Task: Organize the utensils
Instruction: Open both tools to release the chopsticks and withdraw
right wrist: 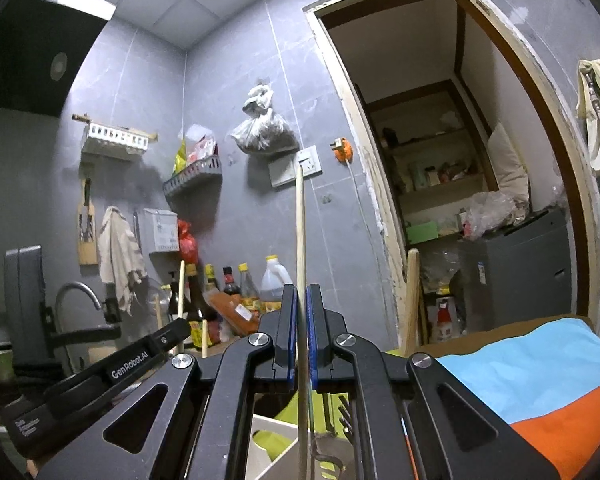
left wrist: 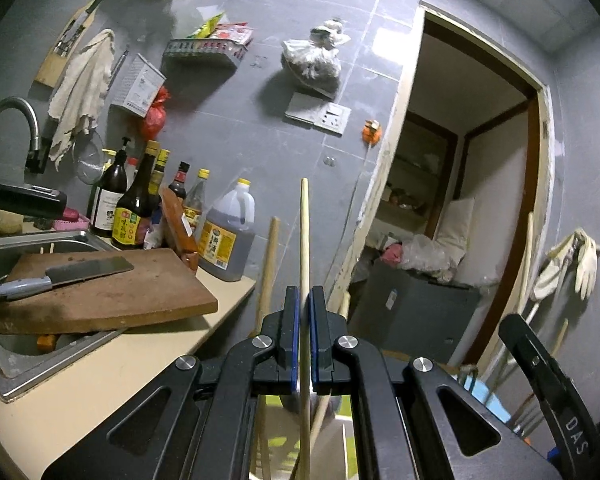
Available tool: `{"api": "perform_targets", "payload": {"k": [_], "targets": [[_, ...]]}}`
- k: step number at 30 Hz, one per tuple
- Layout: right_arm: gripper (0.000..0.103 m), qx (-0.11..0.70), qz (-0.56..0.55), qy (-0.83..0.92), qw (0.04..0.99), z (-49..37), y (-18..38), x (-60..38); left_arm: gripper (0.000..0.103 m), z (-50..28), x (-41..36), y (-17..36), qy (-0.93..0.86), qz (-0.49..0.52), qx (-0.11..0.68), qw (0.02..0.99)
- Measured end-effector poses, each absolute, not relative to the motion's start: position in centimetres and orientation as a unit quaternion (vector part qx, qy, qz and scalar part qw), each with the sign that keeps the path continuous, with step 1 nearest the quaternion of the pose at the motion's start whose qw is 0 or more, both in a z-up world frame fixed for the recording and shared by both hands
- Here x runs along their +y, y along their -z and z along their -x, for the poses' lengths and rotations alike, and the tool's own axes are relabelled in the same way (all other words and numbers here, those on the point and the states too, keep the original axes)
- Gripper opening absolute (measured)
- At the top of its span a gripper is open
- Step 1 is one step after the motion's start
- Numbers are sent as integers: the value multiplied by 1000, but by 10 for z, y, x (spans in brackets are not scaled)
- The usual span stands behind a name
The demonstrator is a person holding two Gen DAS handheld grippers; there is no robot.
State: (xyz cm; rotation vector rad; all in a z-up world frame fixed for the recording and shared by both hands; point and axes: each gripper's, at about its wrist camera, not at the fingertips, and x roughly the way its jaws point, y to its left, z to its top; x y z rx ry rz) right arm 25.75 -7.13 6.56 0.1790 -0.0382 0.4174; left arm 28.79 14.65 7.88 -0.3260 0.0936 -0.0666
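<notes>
Your left gripper is clamped on one upright chopstick, and your right gripper pinches another chopstick the same way. Each stick is held low, so most of its length stands free above the pads and could pivot or slip in so thin a grip. Below your right gripper, a white holder shows. Lower either stick off-line and its bottom end may catch the holder's rim and twist out.
</notes>
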Motion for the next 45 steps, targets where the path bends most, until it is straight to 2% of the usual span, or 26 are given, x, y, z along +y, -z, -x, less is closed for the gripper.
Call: {"api": "perform_targets", "payload": {"k": [10, 15, 20, 22, 24, 26, 28, 31, 33, 38, 43, 45], "targets": [[5, 13, -53, -222, 973, -249, -69, -70, 3, -277, 138, -72, 78, 144, 101, 981], [22, 7, -54, -229, 972, -239, -76, -76, 7, -266, 139, -76, 86, 140, 110, 980], [23, -10, -51, -226, 973, -221, -91, -88, 27, -250, 137, -86, 91, 137, 103, 981], [29, -15, -51, -225, 973, -214, -96, -94, 28, -244, 136, -90, 92, 136, 102, 981], [41, -18, -51, -221, 974, -208, -100, -100, 31, -237, 133, -94, 93, 132, 102, 982], [50, -19, -49, -212, 976, -201, -103, -108, 38, -231, 131, -97, 93, 130, 106, 981], [52, -15, -48, -201, 978, -193, -105, -116, 43, -226, 130, -99, 100, 133, 110, 980], [60, -1, -47, -183, 982, -182, -106, -130, 53, -213, 125, -101, 104, 134, 118, 978], [72, 10, -48, -172, 984, -175, -105, -140, 59, -204, 122, -102, 109, 133, 125, 977], [81, 39, -56, -148, 987, -153, -101, -164, 78, -181, 110, -102, 122, 126, 134, 975], [89, 62, -53, -131, 988, -130, -95, -181, 91, -158, 96, -98, 134, 110, 146, 974], [96, 67, -51, -123, 989, -122, -92, -186, 94, -150, 90, -96, 135, 103, 149, 974]]}}
